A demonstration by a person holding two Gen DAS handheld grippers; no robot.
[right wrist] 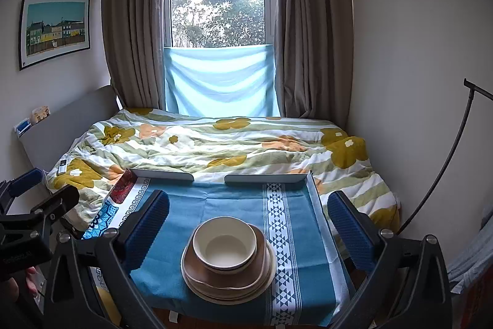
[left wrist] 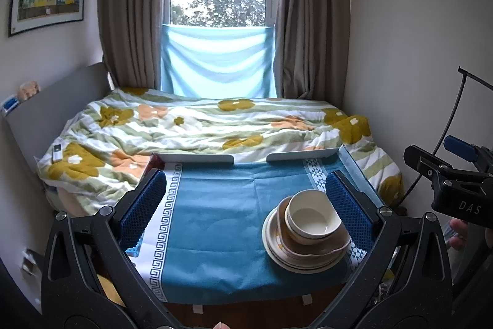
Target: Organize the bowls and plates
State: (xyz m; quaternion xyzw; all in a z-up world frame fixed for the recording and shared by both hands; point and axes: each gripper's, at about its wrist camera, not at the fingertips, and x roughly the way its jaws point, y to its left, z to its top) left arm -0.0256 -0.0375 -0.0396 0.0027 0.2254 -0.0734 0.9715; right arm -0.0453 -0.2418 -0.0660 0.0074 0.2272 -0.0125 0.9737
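A stack of dishes stands on the small table's blue cloth (left wrist: 215,221). White bowls (left wrist: 314,218) sit on top of a brown plate (left wrist: 320,248), which rests on cream plates (left wrist: 277,252). In the right wrist view the bowls (right wrist: 225,245) sit on the brown plate (right wrist: 197,270) in the middle of the cloth (right wrist: 185,211). My left gripper (left wrist: 246,205) is open and empty, above the table, with the stack just inside its right finger. My right gripper (right wrist: 246,224) is open and empty, its fingers wide on either side of the stack, held back from it.
A bed with a flowered quilt (left wrist: 200,125) lies right behind the table, under a curtained window. A remote (left wrist: 57,152) lies on the quilt at left. Two grey rails (right wrist: 163,174) edge the table's far side. A black stand pole (right wrist: 446,162) rises at right.
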